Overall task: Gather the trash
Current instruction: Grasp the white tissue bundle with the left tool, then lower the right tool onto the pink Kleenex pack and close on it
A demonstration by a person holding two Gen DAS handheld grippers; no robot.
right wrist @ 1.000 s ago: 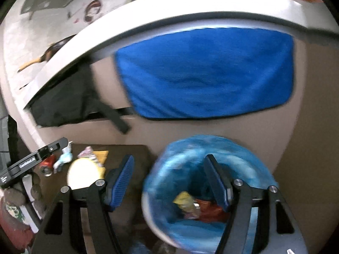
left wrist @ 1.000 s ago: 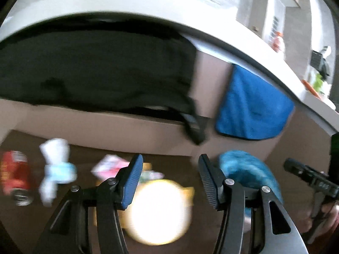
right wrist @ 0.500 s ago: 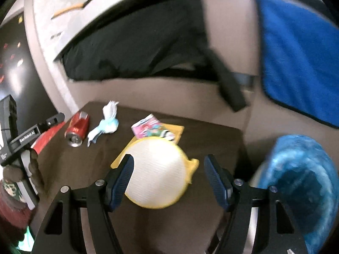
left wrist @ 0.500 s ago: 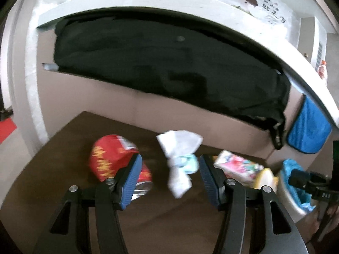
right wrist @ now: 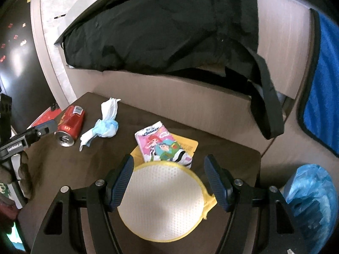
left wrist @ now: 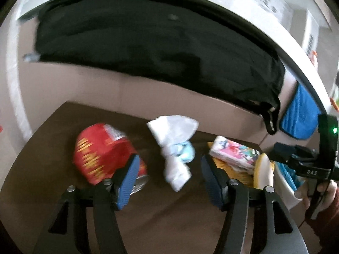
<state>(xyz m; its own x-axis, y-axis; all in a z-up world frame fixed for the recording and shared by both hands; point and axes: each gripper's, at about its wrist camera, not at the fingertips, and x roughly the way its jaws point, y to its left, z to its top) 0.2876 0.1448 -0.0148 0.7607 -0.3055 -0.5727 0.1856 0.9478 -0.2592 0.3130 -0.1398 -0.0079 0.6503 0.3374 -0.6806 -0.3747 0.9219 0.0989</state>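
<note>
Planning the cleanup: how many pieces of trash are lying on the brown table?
4: a red can at the far left, a crumpled tissue beside it, a cartoon wrapper mid-table, a yellow packet under it. More may be hidden.

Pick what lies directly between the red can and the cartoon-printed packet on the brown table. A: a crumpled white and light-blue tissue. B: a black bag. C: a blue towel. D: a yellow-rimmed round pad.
A: the tissue lies between the red can and the packet.
</note>
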